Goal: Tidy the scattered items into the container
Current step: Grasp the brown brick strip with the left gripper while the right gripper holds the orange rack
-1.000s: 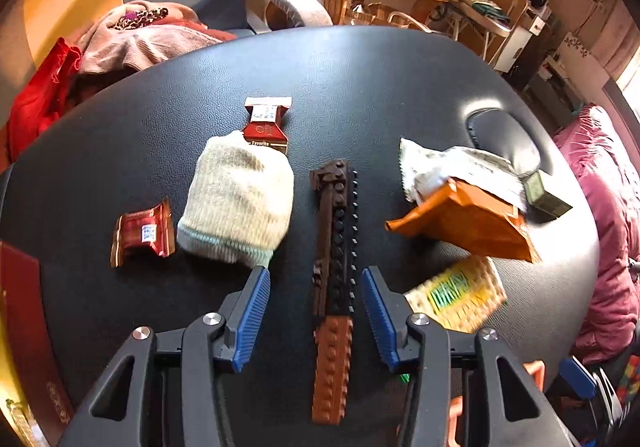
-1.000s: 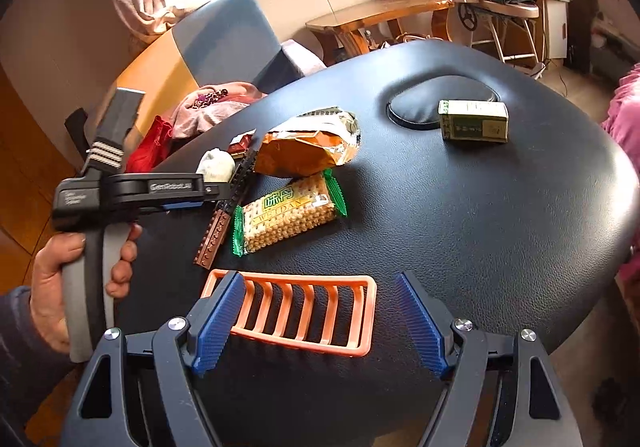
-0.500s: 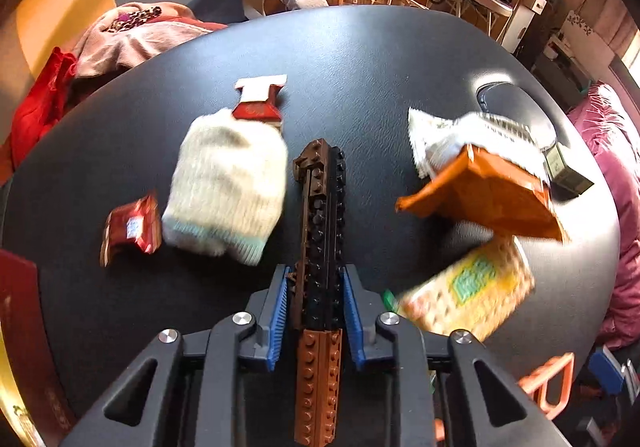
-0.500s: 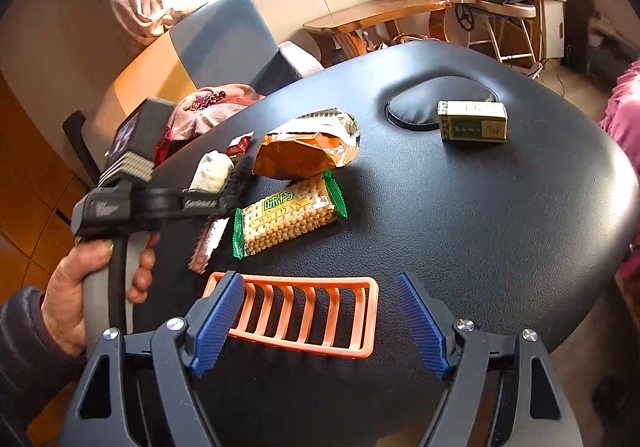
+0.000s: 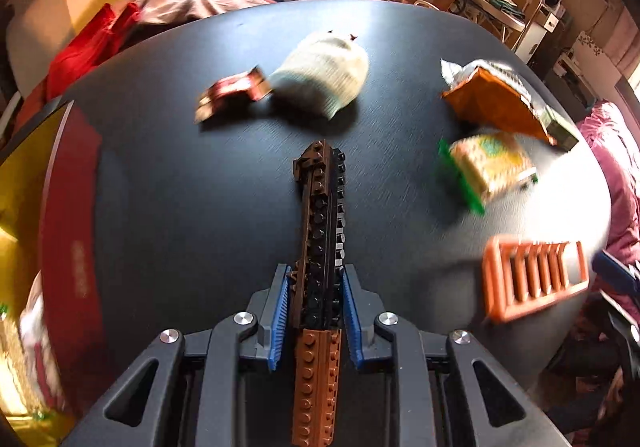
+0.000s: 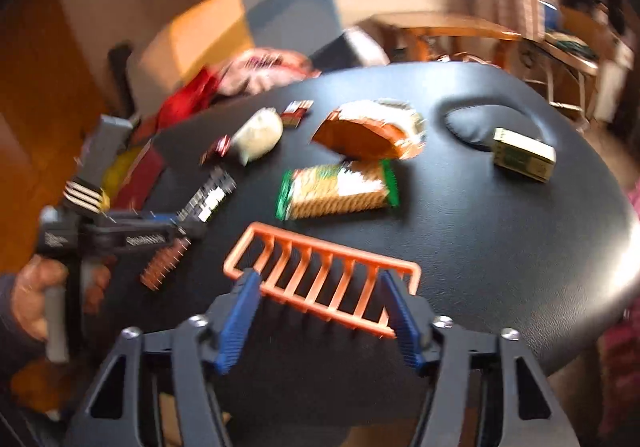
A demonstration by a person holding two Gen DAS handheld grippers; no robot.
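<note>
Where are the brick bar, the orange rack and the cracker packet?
brick bar (image 5: 320,231), left wrist view, dark studded middle ahead of the tool.
orange rack (image 6: 320,275), right wrist view, a middle rung.
cracker packet (image 6: 336,191), right wrist view, centre of its clear face.

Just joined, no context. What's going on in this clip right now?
A person is tidying a black table with two handheld grippers. The left gripper is shut on a long brown-and-black brick bar, apparently lifted off the table. The right gripper is open, its fingers either side of an orange rack. A cracker pack, orange bag, knit hat, small wrappers and a green box still lie scattered. A red-and-yellow box, probably the container, sits at left.
</note>
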